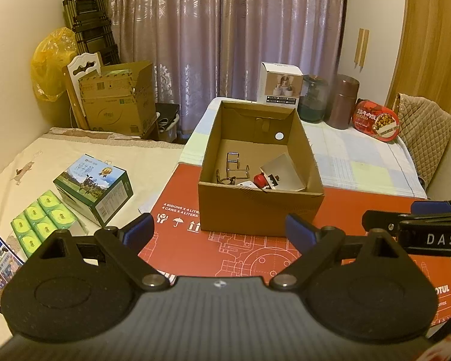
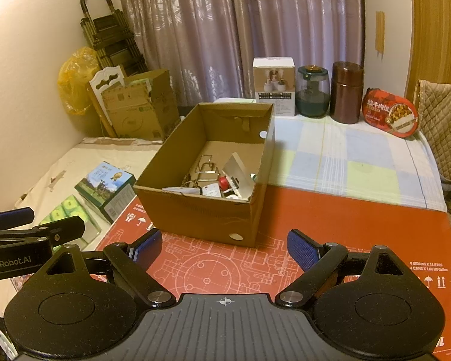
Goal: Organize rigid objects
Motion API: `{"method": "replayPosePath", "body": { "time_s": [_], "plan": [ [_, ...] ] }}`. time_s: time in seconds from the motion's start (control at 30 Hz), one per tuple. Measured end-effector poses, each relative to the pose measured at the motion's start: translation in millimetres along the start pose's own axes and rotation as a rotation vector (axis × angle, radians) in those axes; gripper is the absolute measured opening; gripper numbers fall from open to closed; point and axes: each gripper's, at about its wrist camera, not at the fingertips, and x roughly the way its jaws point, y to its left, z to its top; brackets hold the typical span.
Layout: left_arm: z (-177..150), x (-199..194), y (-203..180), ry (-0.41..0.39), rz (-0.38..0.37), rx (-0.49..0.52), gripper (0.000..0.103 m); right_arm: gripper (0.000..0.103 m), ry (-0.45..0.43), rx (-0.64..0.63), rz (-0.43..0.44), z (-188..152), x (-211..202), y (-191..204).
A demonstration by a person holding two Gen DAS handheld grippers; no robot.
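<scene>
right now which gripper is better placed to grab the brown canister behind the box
Right, probably. The brown canister stands right of the cardboard box, on the right gripper side. The left gripper, equally open and empty, would cross over.

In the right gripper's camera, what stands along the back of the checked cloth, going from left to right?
White picture box → dark green glass jar → brown canister → red food tin → quilted cloth at the far right.
</scene>
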Motion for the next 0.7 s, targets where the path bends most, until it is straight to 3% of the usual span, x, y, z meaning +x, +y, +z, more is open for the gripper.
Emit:
{"method": "replayPosePath", "body": {
  "time_s": [0.7],
  "plan": [
    [1.3,0.8,-3.7,0.0,-0.004,0.0,0.092,0.087,0.001,0.003,-0.001,-0.7,0.9,-0.8]
  ]
}}
